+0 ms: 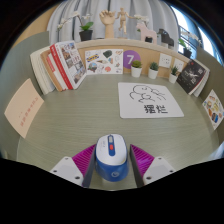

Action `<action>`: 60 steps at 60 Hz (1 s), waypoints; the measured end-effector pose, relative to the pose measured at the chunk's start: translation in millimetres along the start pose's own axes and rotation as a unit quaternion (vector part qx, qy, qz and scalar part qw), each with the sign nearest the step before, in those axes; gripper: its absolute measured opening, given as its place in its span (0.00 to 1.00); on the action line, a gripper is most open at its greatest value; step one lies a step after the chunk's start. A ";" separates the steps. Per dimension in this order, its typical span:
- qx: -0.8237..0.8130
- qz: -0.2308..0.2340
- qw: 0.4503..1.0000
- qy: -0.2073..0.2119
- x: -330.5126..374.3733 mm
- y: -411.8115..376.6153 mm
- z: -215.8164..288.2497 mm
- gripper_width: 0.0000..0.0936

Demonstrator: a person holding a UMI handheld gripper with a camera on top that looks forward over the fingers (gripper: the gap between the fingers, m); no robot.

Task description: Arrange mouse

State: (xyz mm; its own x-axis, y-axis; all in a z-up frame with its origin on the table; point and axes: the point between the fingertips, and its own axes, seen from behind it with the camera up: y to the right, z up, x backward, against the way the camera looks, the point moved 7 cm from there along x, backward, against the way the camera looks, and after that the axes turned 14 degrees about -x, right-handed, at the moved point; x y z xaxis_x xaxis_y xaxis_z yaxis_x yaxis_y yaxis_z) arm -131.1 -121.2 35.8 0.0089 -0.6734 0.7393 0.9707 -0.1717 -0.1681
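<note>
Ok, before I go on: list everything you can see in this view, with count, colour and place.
mouse: one, white and blue, between the claw's fingers at the near edge of the table
mouse pad: one, white with dark print, flat on the table beyond the mouse
table: one, grey-green, under everything
books: several, white and red covers, propped at the far left of the table
paper sheet: one, pale, lying at the table's left side
potted plants: two, small green in white pots, along the back edge
cards and pictures: several, propped along the back and right side
claw: one, pink pads; fingers either side of the mouse, contact unclear
</note>
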 end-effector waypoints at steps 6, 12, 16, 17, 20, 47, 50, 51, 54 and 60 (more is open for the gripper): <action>0.006 -0.003 1.000 -0.016 -0.8 -0.6 0.4 0.55; 0.007 -0.007 0.999 -0.046 -2.2 -1.2 2.7 0.50; 0.007 -0.014 0.998 -0.068 -2.6 -2.2 6.7 0.44; 0.007 -0.016 0.997 -0.071 -2.9 -2.2 8.0 0.43; 0.004 -0.022 0.996 -0.087 -3.5 -3.0 12.3 0.40; -0.004 -0.019 0.998 0.064 27.3 31.9 216.9 0.40; -0.008 -0.018 0.996 0.084 21.9 42.9 241.4 0.40; -0.009 -0.020 0.996 0.092 19.3 47.1 248.9 0.40; -0.016 -0.024 0.994 0.105 8.2 59.7 266.5 0.40; -0.018 -0.025 0.996 0.089 -27.8 81.7 276.1 0.40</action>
State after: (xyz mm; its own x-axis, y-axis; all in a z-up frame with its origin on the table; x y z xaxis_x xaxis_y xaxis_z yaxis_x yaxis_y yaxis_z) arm 14.3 82.0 181.6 -0.0854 -0.7789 0.6213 0.9597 -0.2319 -0.1587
